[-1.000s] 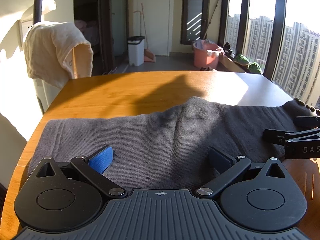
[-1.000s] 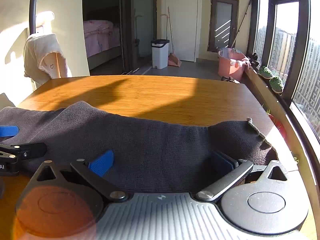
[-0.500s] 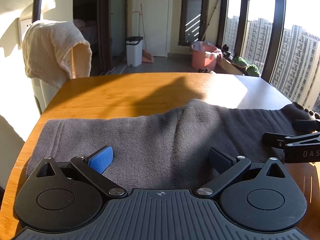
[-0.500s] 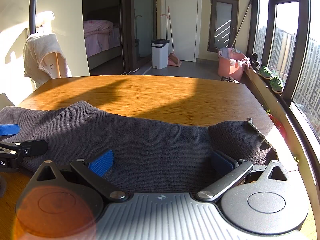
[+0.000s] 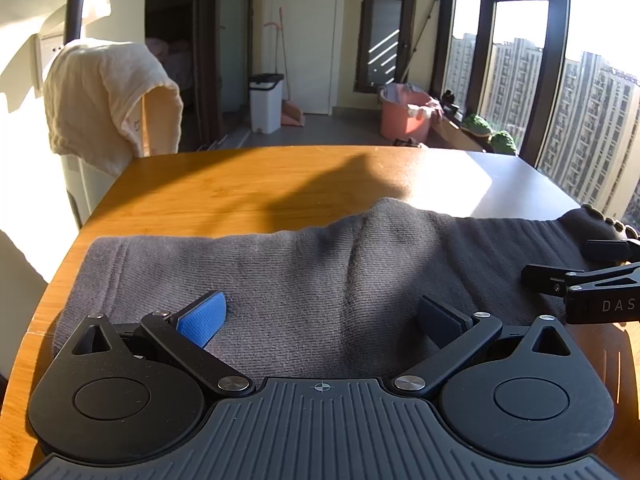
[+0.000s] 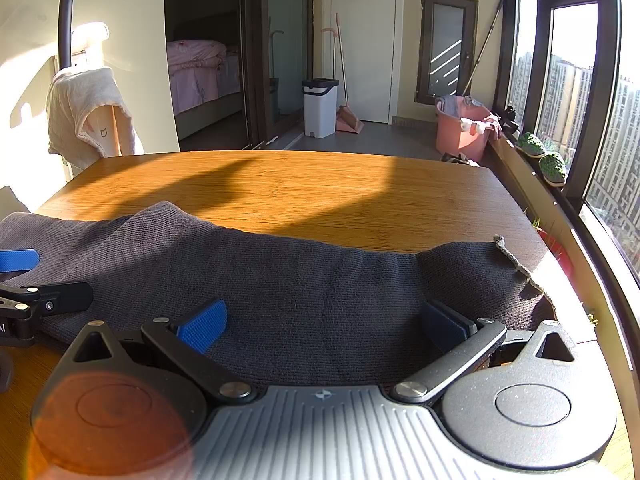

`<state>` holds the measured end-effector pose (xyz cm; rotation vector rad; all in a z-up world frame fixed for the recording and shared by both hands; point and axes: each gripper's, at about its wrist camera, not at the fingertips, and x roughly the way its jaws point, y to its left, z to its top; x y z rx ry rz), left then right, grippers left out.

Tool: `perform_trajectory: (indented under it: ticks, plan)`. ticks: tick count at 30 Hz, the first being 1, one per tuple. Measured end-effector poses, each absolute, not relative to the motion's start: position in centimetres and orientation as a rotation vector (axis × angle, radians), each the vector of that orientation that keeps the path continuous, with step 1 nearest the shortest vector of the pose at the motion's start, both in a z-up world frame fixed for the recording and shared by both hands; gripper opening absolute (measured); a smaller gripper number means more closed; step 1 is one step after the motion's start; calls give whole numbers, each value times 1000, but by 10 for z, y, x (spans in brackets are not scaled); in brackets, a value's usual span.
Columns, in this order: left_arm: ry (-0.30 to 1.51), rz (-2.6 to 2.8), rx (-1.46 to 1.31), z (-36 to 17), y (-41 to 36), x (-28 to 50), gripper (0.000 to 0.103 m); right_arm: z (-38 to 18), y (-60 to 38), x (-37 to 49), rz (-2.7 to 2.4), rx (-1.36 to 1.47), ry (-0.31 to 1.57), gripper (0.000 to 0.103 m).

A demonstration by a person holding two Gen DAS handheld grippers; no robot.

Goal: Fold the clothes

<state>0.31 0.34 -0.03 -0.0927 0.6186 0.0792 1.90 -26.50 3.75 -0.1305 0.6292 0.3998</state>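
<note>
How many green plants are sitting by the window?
2. Both sit on the window ledge at right, side by side: one green plant farther back, the other green plant nearer. More could be hidden beyond the frame.

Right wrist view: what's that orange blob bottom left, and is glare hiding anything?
Right wrist view: a translucent orange lens flare over the right gripper housing, hiding nothing of the grey garment. Left wrist view: sun glare washes out the table far right.
</note>
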Motion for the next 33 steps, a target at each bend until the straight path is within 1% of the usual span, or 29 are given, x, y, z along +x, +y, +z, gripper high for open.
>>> perform_trajectory:
  ticks: [19, 28, 33]
  plan:
    - [661, 84, -69, -2, -1, 2, 103, 38, -267, 18, 400, -132, 630, 103]
    - [657, 91, -46, -2, -4, 3, 103, 38, -267, 18, 399, -133, 631, 103]
    - [642, 60, -89, -2, 5, -4, 103, 37, -267, 19, 399, -132, 630, 103]
